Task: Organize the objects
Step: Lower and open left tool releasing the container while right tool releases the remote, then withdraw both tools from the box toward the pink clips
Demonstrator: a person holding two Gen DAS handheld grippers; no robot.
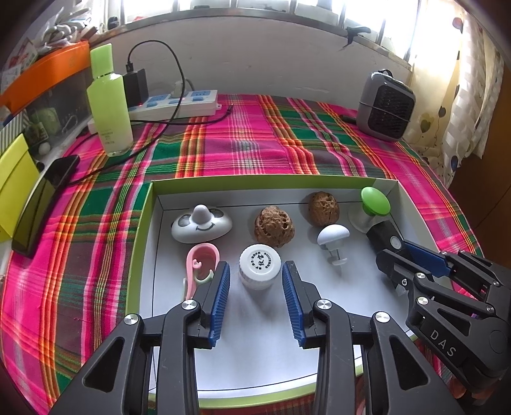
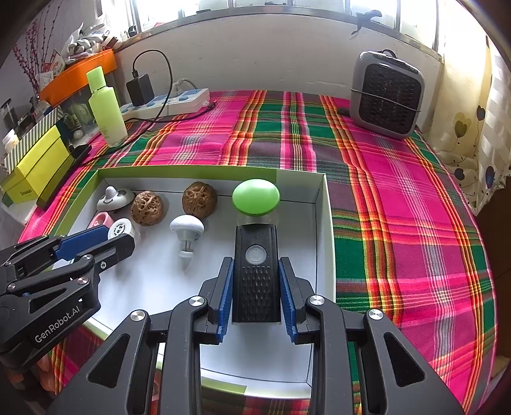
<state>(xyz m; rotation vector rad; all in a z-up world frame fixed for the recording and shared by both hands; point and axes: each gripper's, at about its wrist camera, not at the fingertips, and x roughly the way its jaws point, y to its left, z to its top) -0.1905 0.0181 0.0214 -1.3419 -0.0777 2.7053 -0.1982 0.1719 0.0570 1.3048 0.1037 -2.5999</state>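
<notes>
Our fingers inside the shallow white box [image 1: 150, 223]

Our left gripper [image 1: 255, 298] has its blue fingers apart around the small white-capped jar [image 1: 260, 266] (gaps on both sides); our right gripper [image 2: 255, 295] is clamped on the black ribbed device [image 2: 255, 271], near the green mushroom-shaped knob [image 2: 255, 198], all on the plaid-covered surface [image 2: 399, 207].

Bright daylight from blown-out window [image 1: 377, 12]; soft shadows; fisheye edges curved, dark.
</notes>
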